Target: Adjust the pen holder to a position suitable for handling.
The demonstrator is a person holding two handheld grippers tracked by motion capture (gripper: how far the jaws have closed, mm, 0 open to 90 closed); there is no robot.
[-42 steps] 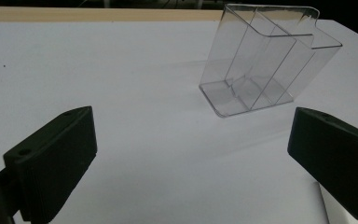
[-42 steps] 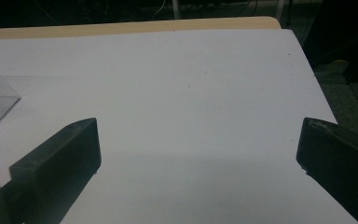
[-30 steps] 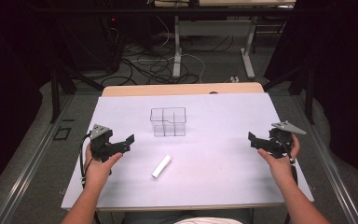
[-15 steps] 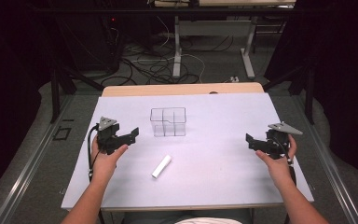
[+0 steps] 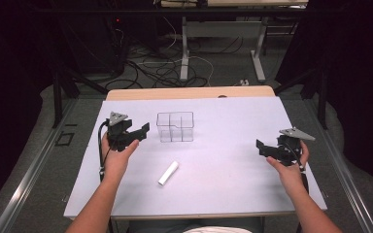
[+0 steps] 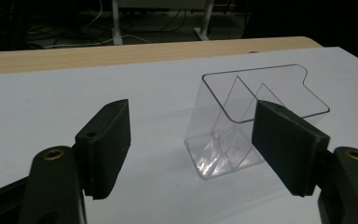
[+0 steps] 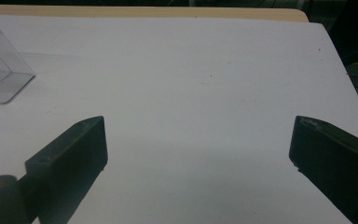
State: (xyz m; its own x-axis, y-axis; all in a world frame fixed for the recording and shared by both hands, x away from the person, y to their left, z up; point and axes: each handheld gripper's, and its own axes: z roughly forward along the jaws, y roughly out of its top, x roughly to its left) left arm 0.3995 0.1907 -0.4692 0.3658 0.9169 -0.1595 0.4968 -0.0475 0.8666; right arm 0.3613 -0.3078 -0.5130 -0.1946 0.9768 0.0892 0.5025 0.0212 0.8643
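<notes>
clear box (image 5: pixel 175 127): upright on the white worktop (image 5: pixel 223 184), upper centre of the high view, open top facing up. Transparent, with inner divider walls making compartments. Footprint close to square, one corner notched; no clear long axis.
white cylinder (image 5: pixel 168 173): lies flat, lower centre of the high view, below the box and well apart from it. Long axis runs diagonally, lower left to upper right.
left claw (image 5: pixel 143 131): at the left of the high view, held above the worktop, tips pointing right toward the box. Released, nothing between the jaws; jaws have just been closing.
box vs left claw: box sits just right of the tips, near, not touching. In the left gripper view the box (image 6: pixel 256 121) stands ahead and right of centre; the right jaw overlaps its edge in the frame, contact not evident.
cylinder vs left claw: below and right of it, apart.
right claw (image 5: pixel 263 148): at the right of the high view, tips pointing left. Released, jaws wide, bare worktop between them.
box vs right claw: well apart; one box corner (image 7: pixel 0 70) shows at the upper left of the right gripper view.
</notes>
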